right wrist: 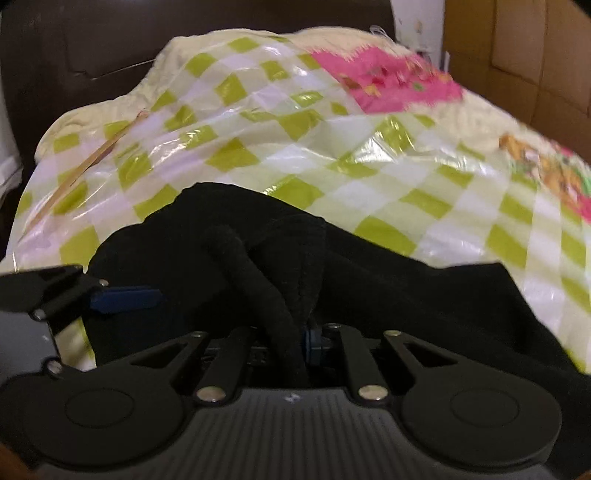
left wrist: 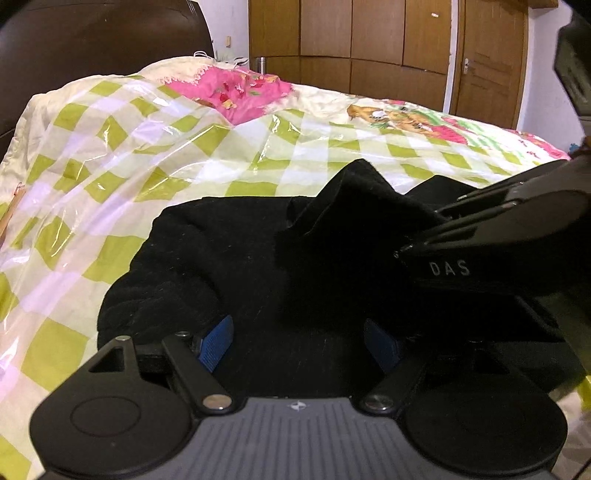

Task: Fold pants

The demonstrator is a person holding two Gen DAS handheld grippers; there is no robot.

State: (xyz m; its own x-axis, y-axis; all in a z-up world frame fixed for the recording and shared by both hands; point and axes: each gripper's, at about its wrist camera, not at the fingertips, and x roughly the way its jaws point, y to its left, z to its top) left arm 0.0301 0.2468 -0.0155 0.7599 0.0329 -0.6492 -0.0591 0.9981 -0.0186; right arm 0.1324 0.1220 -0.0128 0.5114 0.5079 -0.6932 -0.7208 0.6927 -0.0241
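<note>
Pants [left wrist: 236, 266]: black, fleecy knit, bunched in a loose heap (one fold raised into a peak), lying on the green-checked plastic cover [left wrist: 122, 155] near its front edge

You are at a big bed [left wrist: 110, 155] with a shiny cover of green and white squares. At the far end the cover has a bright pink patch [left wrist: 236, 92] and small cartoon animal pictures [left wrist: 391, 114]. Behind the bed, on your left, stands a dark brown headboard [left wrist: 92, 40]. Across the room you can see tall brown wooden closets [left wrist: 351, 37] and a brown door with a metal handle [left wrist: 466, 67]. The wall [left wrist: 225, 26] between them is white. The room is softly lit.
</note>
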